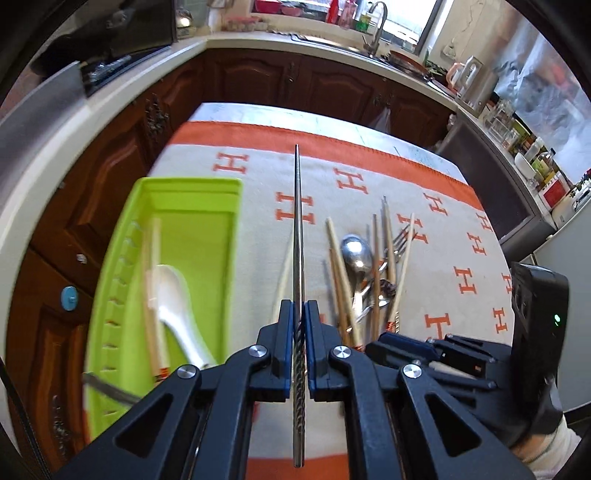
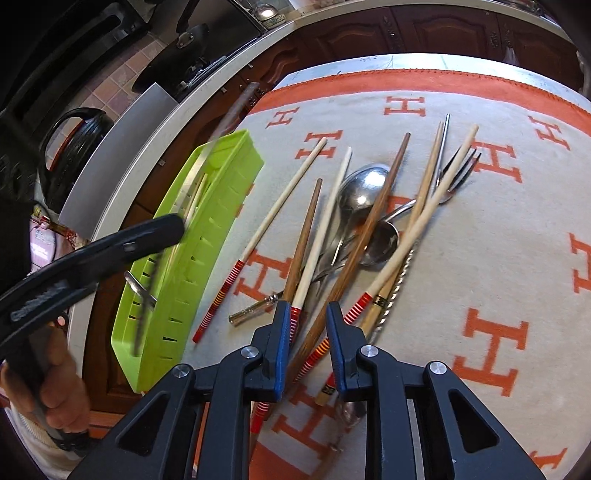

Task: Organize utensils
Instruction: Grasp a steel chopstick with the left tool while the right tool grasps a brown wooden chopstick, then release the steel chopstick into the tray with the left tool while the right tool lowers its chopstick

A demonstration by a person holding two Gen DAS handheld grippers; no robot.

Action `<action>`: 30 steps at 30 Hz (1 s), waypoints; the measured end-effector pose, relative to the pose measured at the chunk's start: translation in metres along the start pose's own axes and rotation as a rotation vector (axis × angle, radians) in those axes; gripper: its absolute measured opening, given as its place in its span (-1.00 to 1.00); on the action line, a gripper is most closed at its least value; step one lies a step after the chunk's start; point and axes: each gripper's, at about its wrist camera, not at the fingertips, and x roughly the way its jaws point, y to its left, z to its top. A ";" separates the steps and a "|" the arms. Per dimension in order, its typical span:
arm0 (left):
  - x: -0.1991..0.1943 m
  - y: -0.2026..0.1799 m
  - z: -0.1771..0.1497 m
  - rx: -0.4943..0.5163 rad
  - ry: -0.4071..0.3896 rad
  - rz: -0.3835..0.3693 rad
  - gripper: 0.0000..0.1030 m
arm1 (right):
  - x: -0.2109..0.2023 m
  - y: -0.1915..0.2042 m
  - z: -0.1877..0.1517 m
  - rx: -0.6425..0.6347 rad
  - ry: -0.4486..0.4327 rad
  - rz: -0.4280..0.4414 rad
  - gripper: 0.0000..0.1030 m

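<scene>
Bright daylight enters from the window (image 1: 413,22); glare glints on the steel spoon (image 2: 364,186). Motion blur smears the green tray (image 1: 166,280); fisheye edges bend, corners black.

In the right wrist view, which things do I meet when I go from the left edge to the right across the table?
Hand holding the left gripper → green tray → pale chopstick with red end → metal spoon → fork.

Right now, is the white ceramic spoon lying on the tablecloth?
No, the white ceramic spoon lies inside the green tray, beside wooden chopsticks.
</scene>
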 end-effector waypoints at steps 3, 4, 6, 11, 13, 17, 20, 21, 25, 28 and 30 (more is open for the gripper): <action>-0.015 0.018 -0.006 -0.015 -0.014 0.032 -0.93 | 0.003 0.003 0.001 0.007 0.009 -0.020 -0.60; -0.018 0.023 -0.008 -0.021 -0.017 0.042 -0.93 | 0.004 0.002 0.001 0.015 0.011 -0.026 -0.61; -0.022 0.036 -0.013 -0.043 -0.017 0.055 -0.93 | 0.005 0.000 0.002 0.040 0.011 -0.034 -0.61; -0.021 0.059 -0.026 -0.093 -0.006 0.058 -0.93 | 0.009 -0.006 0.008 0.097 0.008 -0.053 -0.65; -0.021 0.067 -0.032 -0.110 -0.003 0.050 -0.93 | 0.014 -0.009 0.011 0.125 0.016 -0.054 -0.70; -0.022 0.075 -0.037 -0.122 -0.010 0.035 -0.93 | 0.017 -0.016 0.012 0.181 0.006 -0.036 -0.79; -0.023 0.078 -0.039 -0.126 -0.014 0.028 -0.93 | 0.012 -0.017 0.011 0.205 -0.010 -0.039 -0.88; -0.024 0.080 -0.040 -0.130 -0.016 0.023 -0.93 | 0.008 -0.017 0.011 0.203 -0.021 -0.050 -0.88; -0.026 0.087 -0.042 -0.138 -0.026 0.016 -0.93 | -0.010 -0.014 0.011 0.204 -0.060 -0.066 -0.88; -0.028 0.091 -0.045 -0.142 -0.032 0.013 -0.93 | -0.027 -0.012 0.010 0.223 -0.076 -0.051 -0.88; -0.029 0.094 -0.047 -0.141 -0.035 0.014 -0.93 | -0.037 -0.007 0.010 0.239 -0.078 -0.019 -0.88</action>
